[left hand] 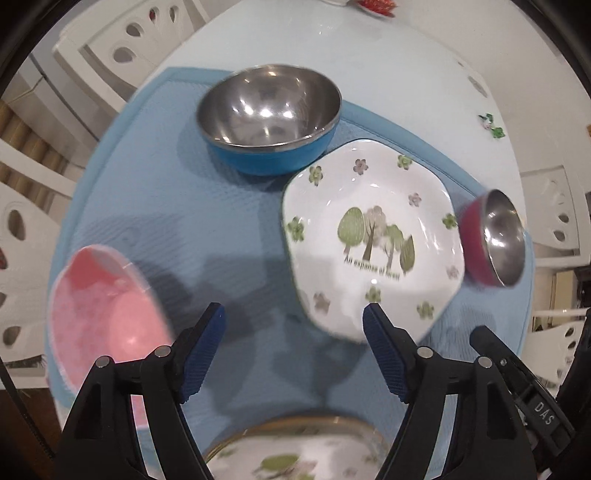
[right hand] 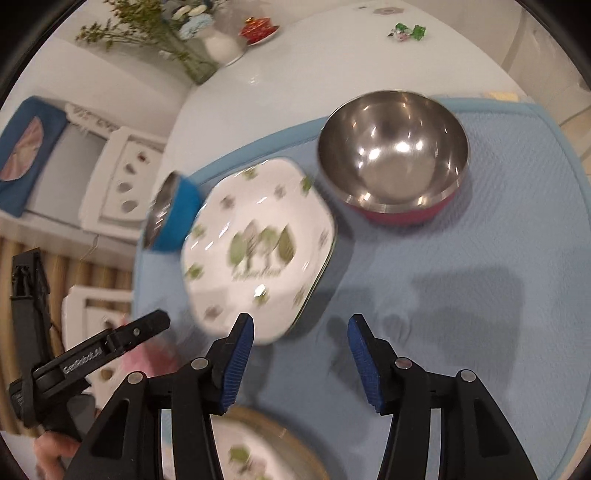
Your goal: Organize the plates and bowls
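On a blue mat (left hand: 155, 206) stand a blue-sided steel bowl (left hand: 269, 118), a white plate with a tree print (left hand: 373, 240), a red-sided steel bowl (left hand: 495, 240) and a pink bowl (left hand: 99, 317). A second tree-print plate (left hand: 295, 458) lies just below my left gripper (left hand: 293, 328), which hangs open over bare mat with nothing between its fingers. In the right wrist view my right gripper (right hand: 301, 339) is open and empty above the mat (right hand: 480, 295), next to the plate (right hand: 258, 251); the red-sided bowl (right hand: 395, 158) sits beyond it, the blue-sided bowl (right hand: 171, 214) to the left.
The mat lies on a round white table (right hand: 277, 92). A vase of flowers (right hand: 173, 40) and a red dish (right hand: 258, 31) stand at the table's far side. White chairs (left hand: 110, 48) ring the table. The left gripper's body (right hand: 92, 358) shows at lower left in the right wrist view.
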